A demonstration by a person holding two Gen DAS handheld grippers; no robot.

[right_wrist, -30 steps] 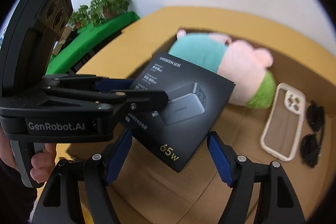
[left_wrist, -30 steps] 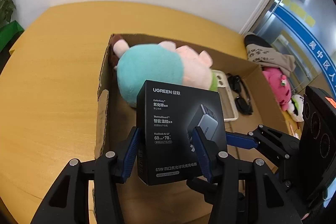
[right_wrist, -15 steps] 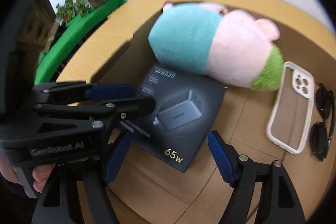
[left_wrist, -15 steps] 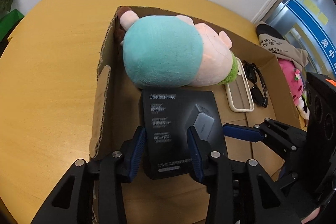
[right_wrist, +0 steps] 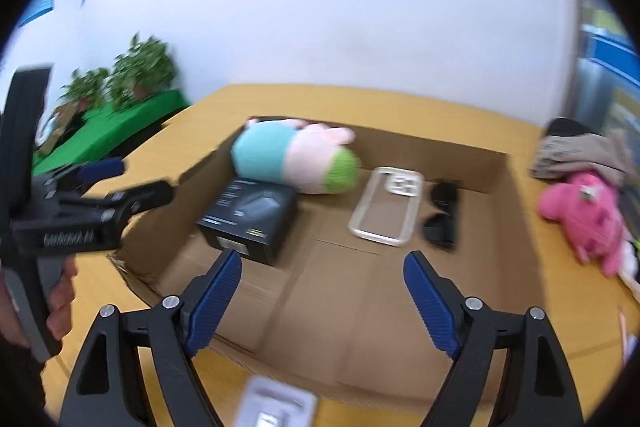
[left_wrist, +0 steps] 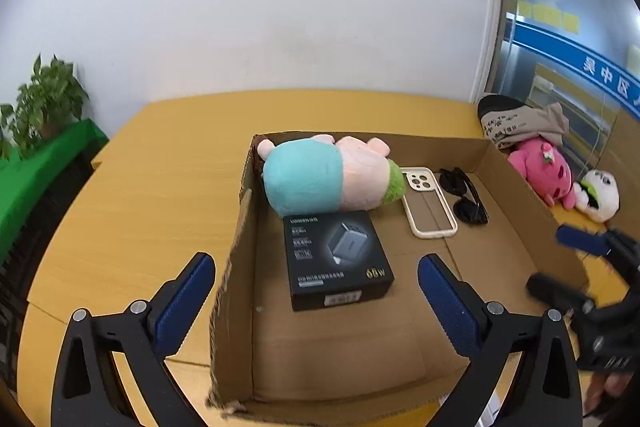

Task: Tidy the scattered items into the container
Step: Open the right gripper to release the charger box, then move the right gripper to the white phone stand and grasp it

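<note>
An open cardboard box (left_wrist: 436, 143) (right_wrist: 516, 211) sits on the yellow table. Inside lie a teal and pink plush toy (left_wrist: 320, 177) (right_wrist: 296, 157), a black charger box (left_wrist: 338, 259) (right_wrist: 250, 219), a clear phone case (left_wrist: 426, 201) (right_wrist: 388, 205) and black sunglasses (left_wrist: 464, 195) (right_wrist: 442, 217). My left gripper (left_wrist: 316, 283) is open and empty, held back above the box's near edge. My right gripper (right_wrist: 322, 279) is open and empty over the box's near side. A pink plush (left_wrist: 544, 173) (right_wrist: 588, 215) and a white plush (left_wrist: 598, 193) lie outside the box at the right.
A folded cloth with a black cap (left_wrist: 520, 121) (right_wrist: 580, 151) lies behind the pink plush. A blurred pale packet (right_wrist: 276, 407) lies on the table at the near edge. Potted plants (left_wrist: 44, 103) on a green surface stand at the left.
My left gripper let go of the charger box, which now lies flat in the cardboard box, and opened wide. Both grippers pulled back and up from the box.
</note>
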